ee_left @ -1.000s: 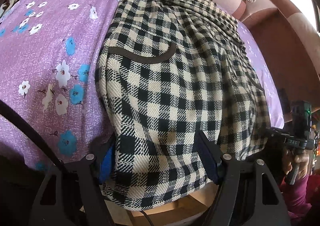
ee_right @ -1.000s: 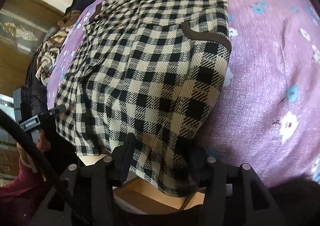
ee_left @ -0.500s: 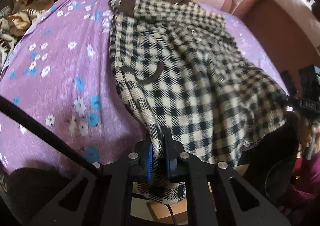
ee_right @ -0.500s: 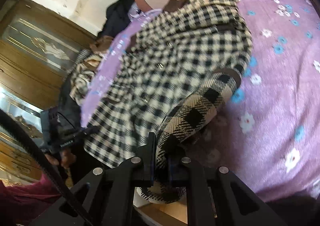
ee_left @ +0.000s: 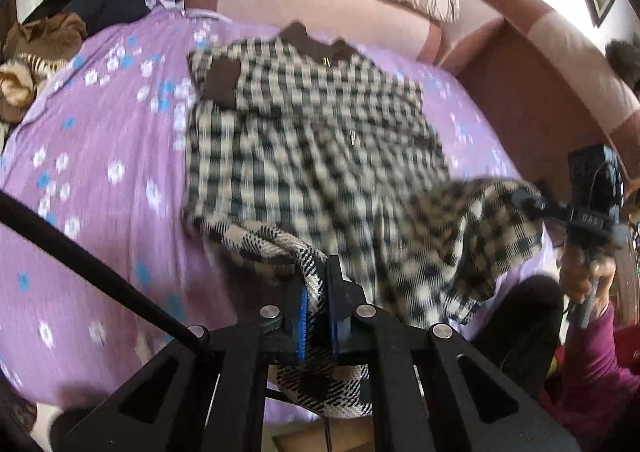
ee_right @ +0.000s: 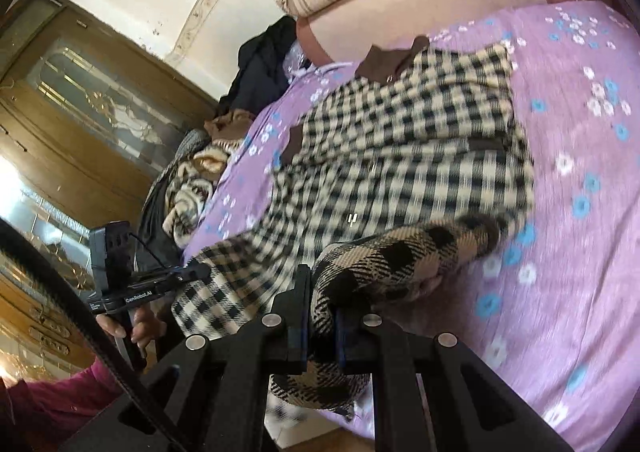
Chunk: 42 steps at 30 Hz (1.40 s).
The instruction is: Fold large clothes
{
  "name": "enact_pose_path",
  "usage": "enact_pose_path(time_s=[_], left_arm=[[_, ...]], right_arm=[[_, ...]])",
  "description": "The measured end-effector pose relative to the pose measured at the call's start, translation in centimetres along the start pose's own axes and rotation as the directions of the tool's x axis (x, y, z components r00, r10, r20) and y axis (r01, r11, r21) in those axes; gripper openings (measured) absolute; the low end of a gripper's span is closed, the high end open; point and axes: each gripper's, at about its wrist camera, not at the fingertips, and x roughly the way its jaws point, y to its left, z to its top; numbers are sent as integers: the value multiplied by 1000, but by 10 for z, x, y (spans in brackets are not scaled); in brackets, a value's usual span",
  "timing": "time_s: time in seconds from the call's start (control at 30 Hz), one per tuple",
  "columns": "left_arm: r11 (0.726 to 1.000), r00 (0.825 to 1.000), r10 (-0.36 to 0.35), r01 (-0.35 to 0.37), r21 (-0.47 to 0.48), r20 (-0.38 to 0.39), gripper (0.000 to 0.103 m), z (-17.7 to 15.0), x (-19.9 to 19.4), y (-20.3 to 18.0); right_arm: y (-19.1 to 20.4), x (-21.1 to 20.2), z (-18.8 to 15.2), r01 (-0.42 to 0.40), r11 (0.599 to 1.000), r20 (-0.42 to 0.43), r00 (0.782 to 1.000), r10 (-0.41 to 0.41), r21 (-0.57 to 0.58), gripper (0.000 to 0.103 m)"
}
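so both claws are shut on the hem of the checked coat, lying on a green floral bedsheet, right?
Not quite: the bedsheet is purple with floral print, not green, as the left wrist view shows. The rest holds: left claw and right claw are both shut on the hem of the checked coat.

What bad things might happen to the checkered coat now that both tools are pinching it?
1. The left tool and right tool each pinch only a bunched bit of the checkered coat's hem, so the thick cloth might slip out.
2. The hem corners are lifted unevenly, so the fold may land crooked on the purple floral sheet.
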Motion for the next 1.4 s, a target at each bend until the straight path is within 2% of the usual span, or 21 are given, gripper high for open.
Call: enact_pose_path(time_s=[0.13,0.3,0.53,0.63,0.7,0.77,0.8,0.83,0.87,0.9,0.93,1.0,1.1,1.13,1.2,1.3,1.4], left_arm=[[999,999,-24,26,-31,46,7,49,5,7],[994,995,-9,19,-108,96,7,126,31,31],[982,988,109,-91,-166,105,7,217,97,70],[968,979,181,-160,-191,93,7,239,131,89],[957,979,196,-181,-227,47,7,246,157,105],[945,980,199,-190,-267,8,9,248,178,119],[940,982,190,-185,-286,-9,14,247,187,126],[940,987,161,-160,-300,-21,21,247,191,130],[943,992,123,-123,-311,-18,44,247,192,131],[943,995,98,-95,-318,-6,66,247,189,131],[943,996,83,-73,-324,19,73,247,183,129],[944,993,98,-70,-322,72,89,249,165,124],[942,986,115,-70,-327,119,91,248,138,120],[941,987,116,-73,-330,114,91,245,131,118],[940,987,126,-88,-330,98,91,236,123,113],[943,988,136,-107,-316,70,91,215,119,103],[942,977,212,-198,-272,23,91,194,126,90]], right_arm=[[-10,7,40,3,1000,18,1000,-4,8,11],[-27,21,96,27,999,40,999,-29,39,11],[-83,47,173,67,985,116,990,-86,156,11],[-122,71,195,136,967,124,979,-165,216,11],[-146,89,203,151,952,112,976,-186,267,15],[-174,104,204,143,922,102,976,-191,360,31],[-179,105,203,127,916,110,977,-181,380,43],[-181,102,201,103,913,134,977,-168,395,51],[-177,93,200,79,916,171,972,-158,393,56],[-174,85,200,74,921,191,969,-157,382,67],[-166,75,200,75,930,212,964,-160,359,69],[-144,56,200,97,955,233,958,-165,281,69],[-112,41,195,91,981,249,959,-132,170,68],[-99,45,193,112,986,218,966,-137,123,65],[-88,62,187,163,984,155,973,-173,70,59],[-81,102,180,250,968,68,966,-249,-2,46],[-81,144,181,273,962,5,962,-273,-6,40]])
